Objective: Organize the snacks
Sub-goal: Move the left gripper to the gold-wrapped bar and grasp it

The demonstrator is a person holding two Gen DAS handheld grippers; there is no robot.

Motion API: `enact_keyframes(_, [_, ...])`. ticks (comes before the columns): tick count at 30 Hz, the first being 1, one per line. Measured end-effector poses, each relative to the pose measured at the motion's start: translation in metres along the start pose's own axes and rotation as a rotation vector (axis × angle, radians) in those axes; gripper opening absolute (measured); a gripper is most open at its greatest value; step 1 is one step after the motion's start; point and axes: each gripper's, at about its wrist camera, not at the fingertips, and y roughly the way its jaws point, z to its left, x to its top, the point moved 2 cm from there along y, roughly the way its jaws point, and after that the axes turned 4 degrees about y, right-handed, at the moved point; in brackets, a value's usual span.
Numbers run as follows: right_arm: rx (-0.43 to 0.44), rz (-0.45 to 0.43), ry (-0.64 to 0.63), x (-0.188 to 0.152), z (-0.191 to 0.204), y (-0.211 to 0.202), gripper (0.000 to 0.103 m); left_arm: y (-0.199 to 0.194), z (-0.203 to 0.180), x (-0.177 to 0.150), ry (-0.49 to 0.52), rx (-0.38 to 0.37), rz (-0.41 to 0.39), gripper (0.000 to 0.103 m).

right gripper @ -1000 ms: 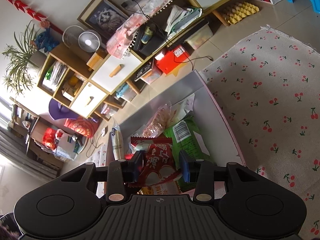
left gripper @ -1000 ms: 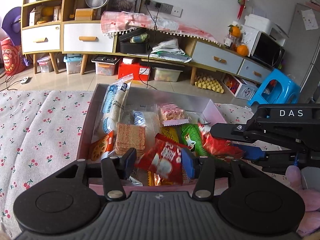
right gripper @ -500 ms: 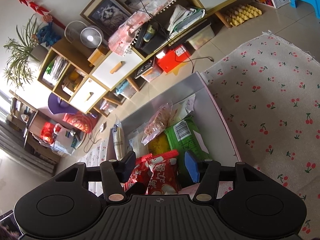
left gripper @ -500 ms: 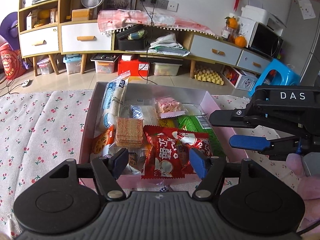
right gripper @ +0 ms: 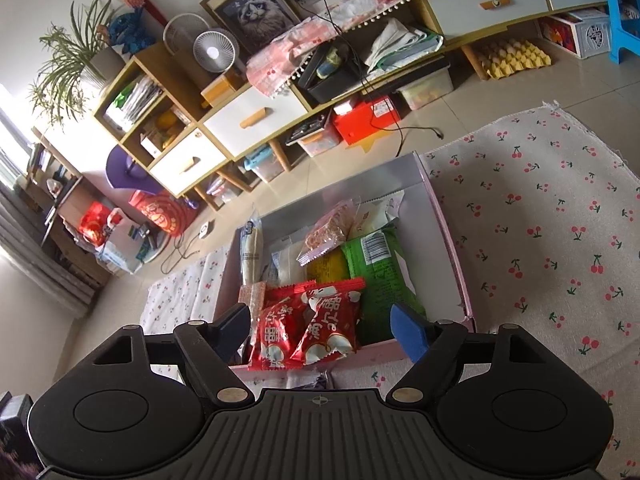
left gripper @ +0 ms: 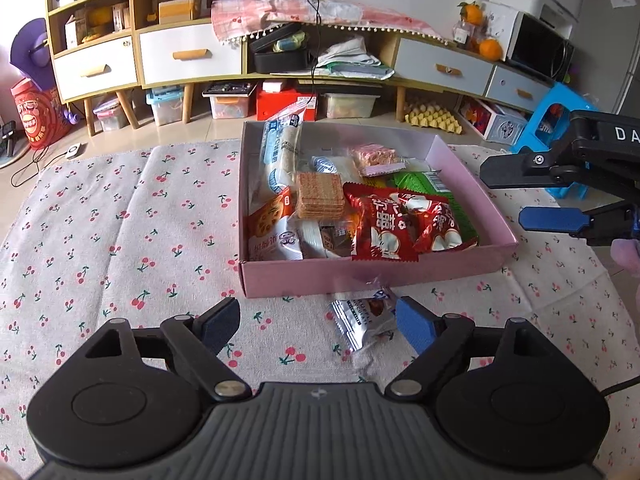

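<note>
Nearest in the left wrist view, the left gripper (left gripper: 318,322) stands wide with nothing pressed between its pads; its jaws have just been opening. Just ahead of it, slightly toward its right-hand blue fingertip, a silver snack packet (left gripper: 362,320) lies flat on the cherry-print cloth (left gripper: 120,232), outside the box and close to its near wall. Its long axis seems to run diagonally, from near the box wall down toward the camera, though part of it is hidden behind the blue pad.

That packet looks like the 1 snack not yet put away, and the left gripper is plainly the nearer — the packet sits almost between its fingers. A short reach forward and slightly right should bring the pads either side of it; turning the wrist to close across the narrow width would likely grip better.

Beyond lies the pink box (left gripper: 372,276), where 2 red snack bags (left gripper: 400,226) rest against the near wall, with a cracker stack (left gripper: 320,195) and a green packet (left gripper: 436,188) further back.

The right gripper (right gripper: 320,326) hangs over the box's near edge, its jaws also just opened and wide — the red bags lie free below them, not held.
</note>
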Motion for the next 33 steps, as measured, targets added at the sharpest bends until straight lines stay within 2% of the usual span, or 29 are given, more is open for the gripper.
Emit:
enact_keyframes(3, [0.000, 0.012, -0.040, -0.010, 0.002, -0.006, 0.085, -0.006, 0.008, -0.009, 0.037, 0.011, 0.007, 0.090])
enact_keyframes(13, [-0.048, 0.081, -0.188, -0.047, -0.003, -0.015, 0.086, -0.025, 0.019, -0.036, 0.130, -0.011, 0.019, 0.094])
enact_keyframes(19, [-0.052, 0.114, -0.219, -0.062, -0.005, -0.023, 0.086, -0.031, 0.003, -0.052, 0.207, -0.141, 0.027, 0.092])
enact_keyframes(23, [-0.063, 0.161, -0.252, -0.073, -0.003, -0.023, 0.086, -0.031, -0.020, -0.067, 0.320, -0.219, 0.038, 0.088])
enact_keyframes(27, [-0.076, 0.203, -0.280, -0.084, -0.001, -0.023, 0.086, -0.029, -0.039, -0.077, 0.392, -0.305, 0.059, 0.084])
enact_keyframes(30, [-0.089, 0.215, -0.302, -0.089, 0.000, -0.023, 0.086, -0.028, -0.051, -0.085, 0.461, -0.336, 0.070, 0.080])
enact_keyframes(33, [-0.106, 0.232, -0.307, -0.091, -0.003, -0.020, 0.086, -0.025, -0.059, -0.091, 0.512, -0.334, 0.085, 0.072])
